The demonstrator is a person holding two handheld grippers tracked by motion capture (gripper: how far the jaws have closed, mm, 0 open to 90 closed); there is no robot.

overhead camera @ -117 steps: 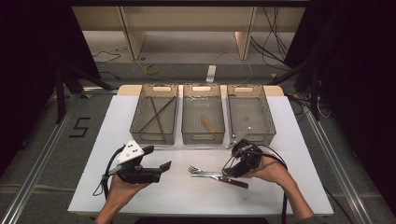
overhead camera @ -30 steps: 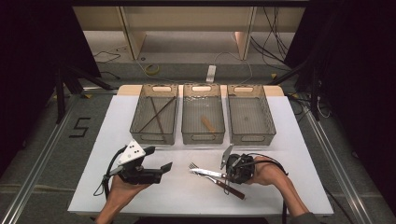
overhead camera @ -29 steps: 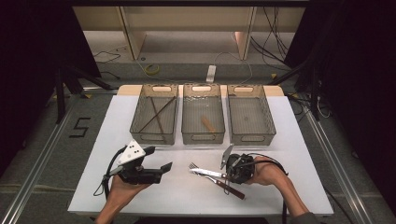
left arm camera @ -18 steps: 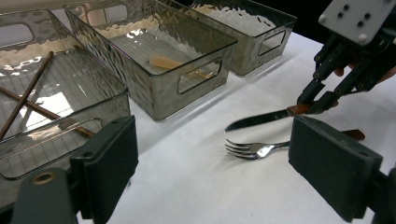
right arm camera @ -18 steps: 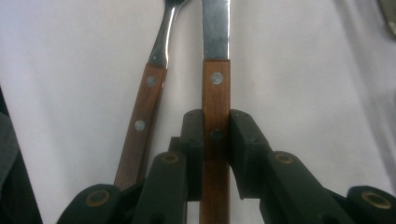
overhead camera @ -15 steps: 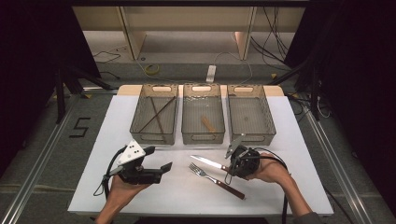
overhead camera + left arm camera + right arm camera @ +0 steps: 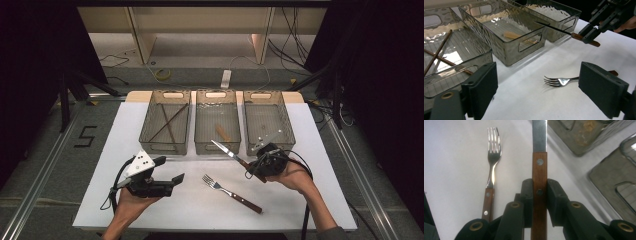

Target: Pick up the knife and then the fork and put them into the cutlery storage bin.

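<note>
The knife (image 7: 235, 157) is now coming up off the table, and the right gripper (image 7: 260, 167) is squeezing its wooden handle. Its blade is pointing up-left toward the middle bin (image 7: 217, 122). The left gripper (image 7: 167, 174) is waiting wide open, holding nothing.

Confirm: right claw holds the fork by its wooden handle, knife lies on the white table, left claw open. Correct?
Not quite: the two are swapped. The right claw is shut on the knife, clamped on its wooden handle, as the right gripper view shows. The fork is what lies on the white table. The left claw is open, as stated.
</note>
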